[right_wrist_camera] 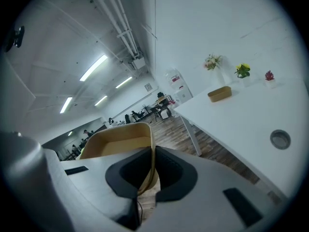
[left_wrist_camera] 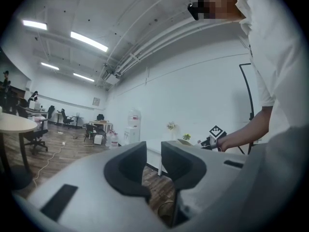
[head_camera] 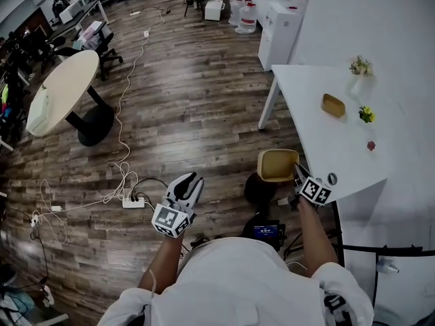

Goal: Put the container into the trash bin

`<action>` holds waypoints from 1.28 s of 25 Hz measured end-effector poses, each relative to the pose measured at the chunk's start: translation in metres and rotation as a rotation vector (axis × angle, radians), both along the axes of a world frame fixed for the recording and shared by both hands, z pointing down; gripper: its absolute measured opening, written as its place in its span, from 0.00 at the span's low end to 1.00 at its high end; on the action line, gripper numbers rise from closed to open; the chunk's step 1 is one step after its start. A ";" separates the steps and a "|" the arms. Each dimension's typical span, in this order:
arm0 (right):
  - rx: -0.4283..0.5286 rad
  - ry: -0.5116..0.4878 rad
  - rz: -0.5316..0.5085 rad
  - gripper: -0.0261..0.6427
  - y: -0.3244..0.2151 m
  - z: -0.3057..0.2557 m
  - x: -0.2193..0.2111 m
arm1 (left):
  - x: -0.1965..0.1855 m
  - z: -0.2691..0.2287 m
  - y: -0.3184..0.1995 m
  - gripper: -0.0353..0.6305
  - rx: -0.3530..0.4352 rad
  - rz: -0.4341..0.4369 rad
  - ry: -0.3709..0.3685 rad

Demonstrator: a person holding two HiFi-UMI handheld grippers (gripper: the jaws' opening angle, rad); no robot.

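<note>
Far left, a round table (head_camera: 64, 90) is standing on the wood floor, with a white cable trailing down to a power strip (head_camera: 134, 201).

Left gripper (head_camera: 189, 181) is pointing out over the floor, well apart from the task's things. Its own view is showing the pads (left_wrist_camera: 129, 164) standing apart, with only floor and the far room in the gap: released, carrying nothing.

Right of centre, a dark bin (head_camera: 259, 189) is sitting on the floor just off the corner of the white table (head_camera: 306, 87). The tan container (head_camera: 277, 165) is hanging in the air directly over it, open side up; in the head view its lower edge is overlapping the bin's top. Whether the two are touching cannot be told.

Right gripper (head_camera: 296, 171) is clenching the container by its right wall. Its own view is showing the thin wall (right_wrist_camera: 150, 154) pinched between both pads, with the rest of the container (right_wrist_camera: 116, 140) reaching away to the left.

On the white table, well apart from the gripper, a small tan tray (head_camera: 333, 105), a vase of flowers (head_camera: 359, 75) and a yellow sprig (head_camera: 366, 114) are standing.
</note>
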State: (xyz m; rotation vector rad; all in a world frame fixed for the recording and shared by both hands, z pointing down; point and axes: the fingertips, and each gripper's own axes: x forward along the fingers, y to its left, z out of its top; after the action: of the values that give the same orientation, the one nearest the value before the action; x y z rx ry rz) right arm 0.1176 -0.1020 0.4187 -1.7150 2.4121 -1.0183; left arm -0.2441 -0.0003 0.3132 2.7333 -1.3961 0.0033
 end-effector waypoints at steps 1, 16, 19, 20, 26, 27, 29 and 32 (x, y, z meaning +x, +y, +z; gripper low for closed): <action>-0.002 -0.003 0.002 0.11 0.005 0.004 -0.005 | -0.003 0.006 0.007 0.20 -0.013 0.003 0.000; -0.107 -0.017 0.020 0.11 0.027 0.107 -0.023 | 0.009 0.090 0.028 0.20 -0.134 0.006 -0.026; -0.117 -0.006 0.035 0.11 0.018 0.138 -0.014 | 0.021 0.113 0.015 0.20 -0.165 0.008 -0.030; -0.125 -0.003 0.038 0.11 0.017 0.150 -0.012 | 0.026 0.122 0.013 0.20 -0.176 0.013 -0.033; -0.195 -0.006 0.034 0.11 0.006 0.224 0.002 | 0.048 0.174 -0.005 0.20 -0.230 0.025 -0.060; -0.201 -0.009 0.035 0.11 0.003 0.234 0.004 | 0.052 0.183 -0.008 0.20 -0.236 0.025 -0.065; -0.210 -0.014 0.036 0.11 -0.005 0.254 0.010 | 0.063 0.203 -0.018 0.20 -0.251 0.026 -0.070; -0.227 -0.020 0.038 0.11 -0.017 0.290 0.015 | 0.076 0.232 -0.035 0.20 -0.265 0.034 -0.069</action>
State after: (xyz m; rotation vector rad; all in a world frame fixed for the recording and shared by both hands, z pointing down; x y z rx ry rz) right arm 0.1322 -0.1191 0.7084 -1.7973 2.3191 -1.3422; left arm -0.1685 -0.0357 0.5456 2.5585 -1.2628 0.2676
